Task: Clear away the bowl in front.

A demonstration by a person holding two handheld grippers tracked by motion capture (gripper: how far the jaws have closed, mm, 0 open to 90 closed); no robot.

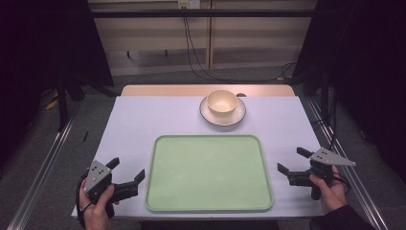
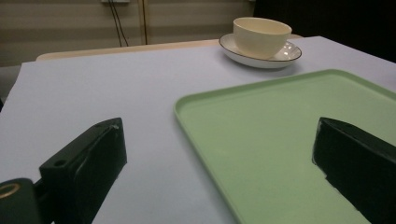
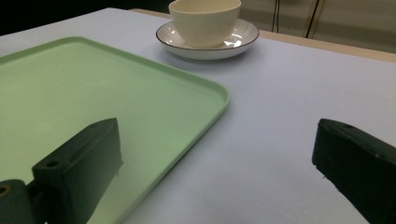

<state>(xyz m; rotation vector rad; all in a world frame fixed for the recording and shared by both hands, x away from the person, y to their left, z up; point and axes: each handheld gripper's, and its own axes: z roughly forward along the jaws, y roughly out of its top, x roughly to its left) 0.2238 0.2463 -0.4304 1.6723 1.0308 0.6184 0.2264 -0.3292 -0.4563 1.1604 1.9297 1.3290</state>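
Observation:
A pale green tray [image 1: 208,201] lies flat near the front of the white table [image 1: 143,120], with nothing on it. Behind it a cream bowl [image 1: 222,101] sits on a white plate with a dark rim [image 1: 210,116]. My left gripper [image 1: 126,169] rests low at the tray's left edge, jaws wide apart and bare. At the tray's right edge my right gripper [image 1: 292,160] is held the same way, open and holding nothing. The left gripper view has the tray [image 2: 224,98], the bowl [image 2: 261,36] and the plate [image 2: 289,52]; the right gripper view has the tray [image 3: 205,88], bowl [image 3: 204,21] and plate [image 3: 245,35].
The table's far edge is a bare wooden strip [image 1: 163,90]. Metal rails [image 1: 43,167] run along the floor on both sides. Cables [image 1: 196,62] hang down the wall behind. White table surface lies open to the left and right of the plate.

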